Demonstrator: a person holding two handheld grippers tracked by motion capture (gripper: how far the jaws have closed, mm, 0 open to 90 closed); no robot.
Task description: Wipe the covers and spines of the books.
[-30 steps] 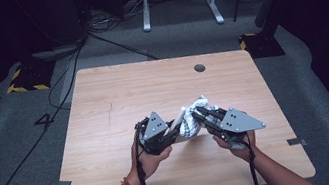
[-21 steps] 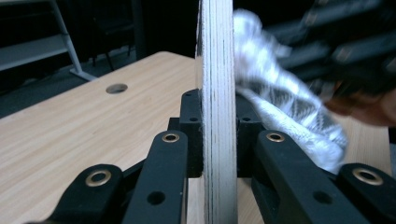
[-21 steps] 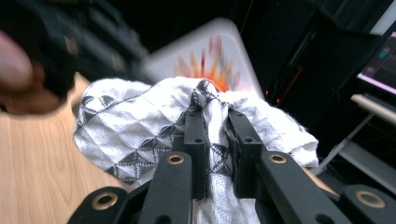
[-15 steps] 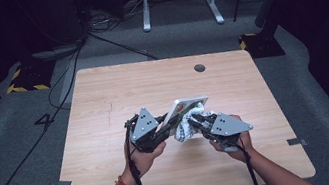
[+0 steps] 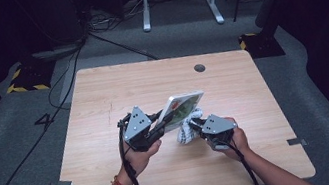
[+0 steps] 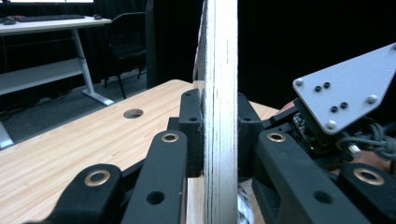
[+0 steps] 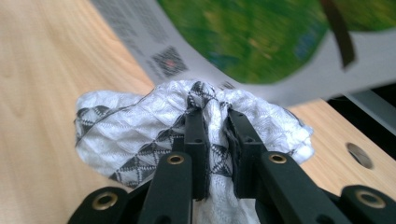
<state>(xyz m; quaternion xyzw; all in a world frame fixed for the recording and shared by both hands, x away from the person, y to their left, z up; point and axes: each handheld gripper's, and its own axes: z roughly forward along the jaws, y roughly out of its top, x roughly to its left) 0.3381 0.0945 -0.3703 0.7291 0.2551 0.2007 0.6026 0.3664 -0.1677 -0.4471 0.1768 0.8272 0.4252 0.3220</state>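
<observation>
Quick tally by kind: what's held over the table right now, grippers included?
Grippers: 2, left gripper and right gripper
Boards: 1, printed board clamped edge-on
Cloths: 1, patterned cloth bunched
Total: 4

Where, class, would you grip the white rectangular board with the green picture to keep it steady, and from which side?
Grip the white rectangular board at its lower edge, from the near left, as the left gripper does. It is thin and flat, so two jaws close squarely on its faces; the left gripper view shows them pressing both sides. That leaves the picture face free for the patterned grey-white cloth in the right gripper.
</observation>
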